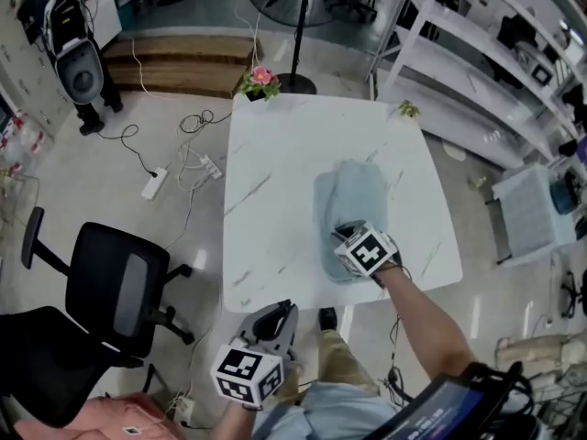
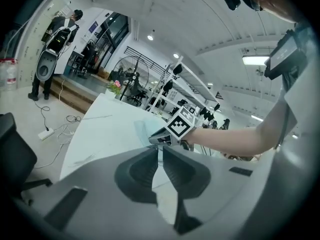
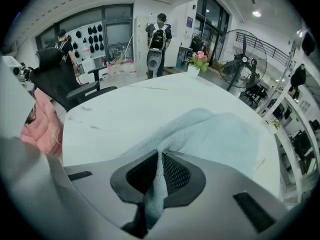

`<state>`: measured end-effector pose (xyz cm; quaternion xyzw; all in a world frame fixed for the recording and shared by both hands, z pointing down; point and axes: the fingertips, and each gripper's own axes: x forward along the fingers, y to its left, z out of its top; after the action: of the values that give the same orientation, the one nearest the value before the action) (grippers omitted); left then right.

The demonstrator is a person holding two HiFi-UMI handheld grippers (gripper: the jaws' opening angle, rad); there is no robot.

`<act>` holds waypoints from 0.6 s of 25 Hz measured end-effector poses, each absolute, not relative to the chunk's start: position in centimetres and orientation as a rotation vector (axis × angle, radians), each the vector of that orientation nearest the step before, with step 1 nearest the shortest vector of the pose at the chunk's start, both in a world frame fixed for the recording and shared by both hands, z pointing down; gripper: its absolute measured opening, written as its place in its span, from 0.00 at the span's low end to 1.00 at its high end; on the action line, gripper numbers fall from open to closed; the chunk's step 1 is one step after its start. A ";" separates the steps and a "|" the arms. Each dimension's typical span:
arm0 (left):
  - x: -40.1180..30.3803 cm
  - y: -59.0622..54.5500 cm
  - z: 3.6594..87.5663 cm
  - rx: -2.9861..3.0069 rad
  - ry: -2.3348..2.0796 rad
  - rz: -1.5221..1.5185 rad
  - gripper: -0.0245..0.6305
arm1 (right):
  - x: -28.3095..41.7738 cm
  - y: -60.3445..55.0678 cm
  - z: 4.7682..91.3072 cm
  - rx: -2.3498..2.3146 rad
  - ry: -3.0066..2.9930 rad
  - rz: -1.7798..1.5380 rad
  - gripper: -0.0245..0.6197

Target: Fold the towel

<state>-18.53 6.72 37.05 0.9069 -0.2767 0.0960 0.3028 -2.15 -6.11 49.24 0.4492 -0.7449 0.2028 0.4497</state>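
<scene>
Two grippers noted. Left gripper [image 1: 278, 315] is held off the near edge of the counter [image 1: 275, 154], low by the body; its fingers [image 2: 142, 173] are pressed together with nothing between them. Pale blue towel [image 1: 353, 195] lies bunched and partly doubled over on the counter's right half. Right gripper [image 1: 342, 236] is set at the towel's near edge, fingers [image 3: 176, 174] clamped on a pinched fold of cloth.

Risks judged: only a thin fold is held, so it may be pulled free. With the far side unpinned, the layers may be dragged askew.
</scene>
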 end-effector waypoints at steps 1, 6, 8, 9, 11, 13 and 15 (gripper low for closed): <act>-18.7 6.6 37.4 2.392 -0.743 0.260 0.09 | -2.3 -6.3 49.6 1.116 -1.847 0.501 0.10; -18.8 6.1 38.4 2.342 -0.775 0.256 0.09 | -3.5 -6.0 49.4 1.045 -1.918 0.506 0.18; -18.2 5.7 38.1 2.347 -0.770 0.251 0.09 | -4.4 -6.0 45.7 1.020 -2.065 0.556 0.38; -17.9 5.4 37.9 2.351 -0.764 0.249 0.09 | -4.4 -6.2 43.2 1.038 -2.147 0.573 0.40; -17.2 5.0 37.7 2.348 -0.754 0.239 0.09 | -3.0 -6.4 38.6 1.106 -2.268 0.597 0.40; -16.4 4.8 37.6 2.336 -0.746 0.221 0.09 | -1.2 -6.1 36.4 1.149 -2.296 0.599 0.40; -15.5 4.8 37.4 2.328 -0.733 0.208 0.09 | -0.2 -4.8 37.0 1.126 -2.250 0.574 0.40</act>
<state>-15.51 4.81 37.36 0.8940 -0.2816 0.0798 0.3392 -0.17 -4.81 36.99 0.4191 -0.8379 0.2137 0.2767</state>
